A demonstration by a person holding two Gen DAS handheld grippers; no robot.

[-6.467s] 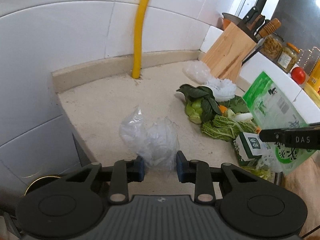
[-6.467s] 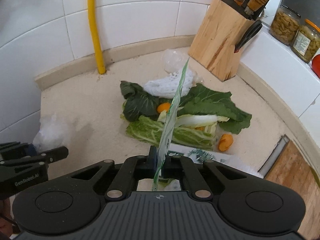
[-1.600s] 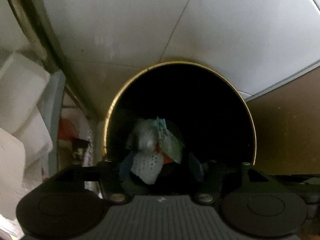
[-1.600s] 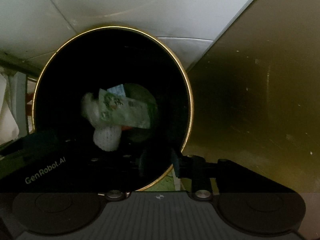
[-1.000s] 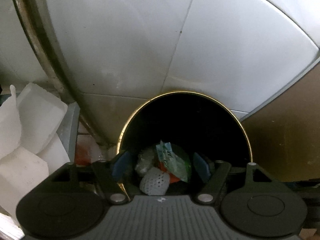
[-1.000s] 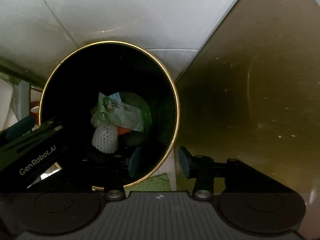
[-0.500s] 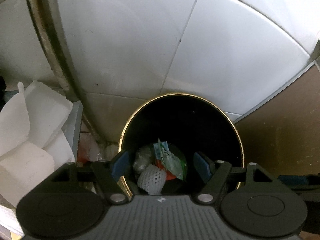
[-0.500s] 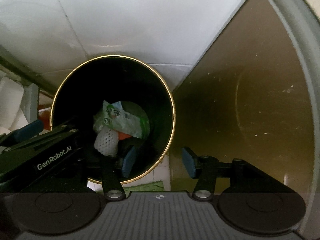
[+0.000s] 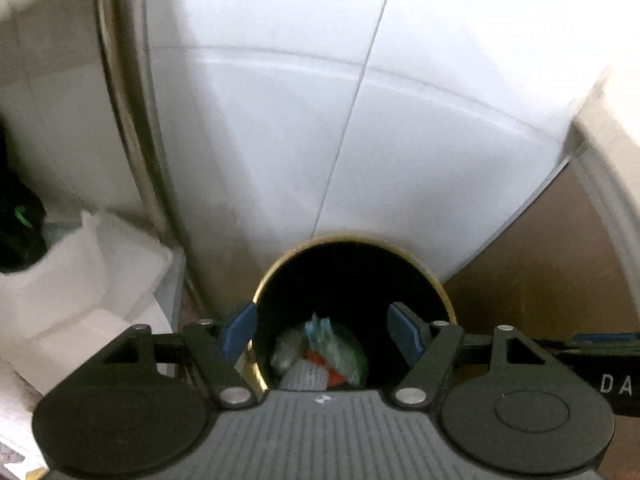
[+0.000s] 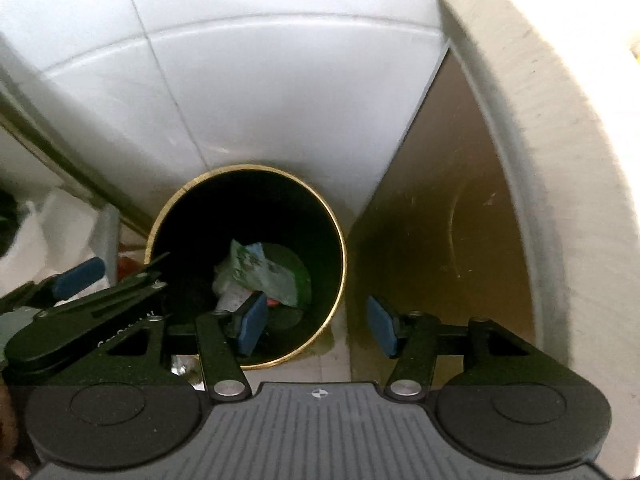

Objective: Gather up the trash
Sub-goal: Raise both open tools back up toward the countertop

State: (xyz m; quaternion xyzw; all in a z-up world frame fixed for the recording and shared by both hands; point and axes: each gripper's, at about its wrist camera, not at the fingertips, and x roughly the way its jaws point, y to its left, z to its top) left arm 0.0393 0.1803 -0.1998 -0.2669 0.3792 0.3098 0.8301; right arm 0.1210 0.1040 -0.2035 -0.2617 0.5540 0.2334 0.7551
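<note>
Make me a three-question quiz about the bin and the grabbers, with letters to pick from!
1. Where is the green packet?
A. Inside the bin
B. On the floor
C. In a gripper

2. What colour is the rim of the bin?
A. Red
B. Gold
C. Blue

3. How are the right gripper and left gripper?
A. Both squeezing trash
B. One open, one shut
C. Both open and empty

Answers:
1 A: the packet lies at the bottom with the white foam net.
2 B: a thin gold ring runs around the black bin.
3 C: the blue pads stand apart with nothing between them; the right jaws have just been opening.
</note>
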